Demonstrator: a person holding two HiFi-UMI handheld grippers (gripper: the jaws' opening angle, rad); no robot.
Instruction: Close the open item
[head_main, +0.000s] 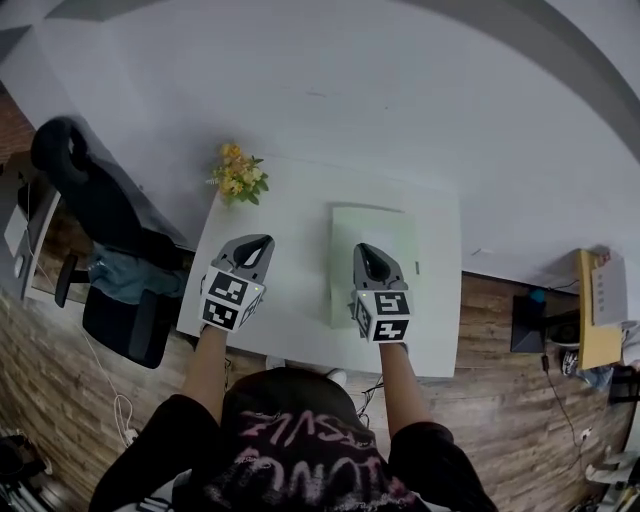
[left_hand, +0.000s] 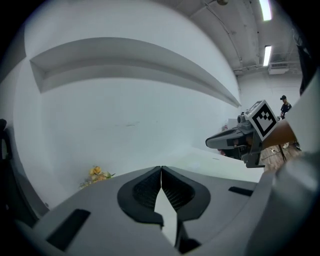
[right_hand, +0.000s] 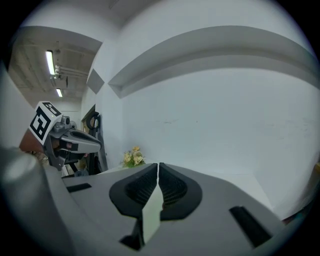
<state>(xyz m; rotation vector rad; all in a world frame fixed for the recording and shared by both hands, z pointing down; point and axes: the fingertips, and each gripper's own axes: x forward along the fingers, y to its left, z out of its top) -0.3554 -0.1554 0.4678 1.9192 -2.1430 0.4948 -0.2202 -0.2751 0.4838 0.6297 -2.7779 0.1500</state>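
My left tongs (left_hand: 161, 172) and right tongs (right_hand: 157, 167) are both pressed together, empty, above the white worktop (head_main: 290, 205). The pale green item (head_main: 388, 232) lies flat under my right tongs.

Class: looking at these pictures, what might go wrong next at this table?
The right hand-held gripper, jaws shut and empty, hangs over the pale green item; pushing on it might slide it across the table. The left hand-held gripper might knock the flowers at the table's far corner.
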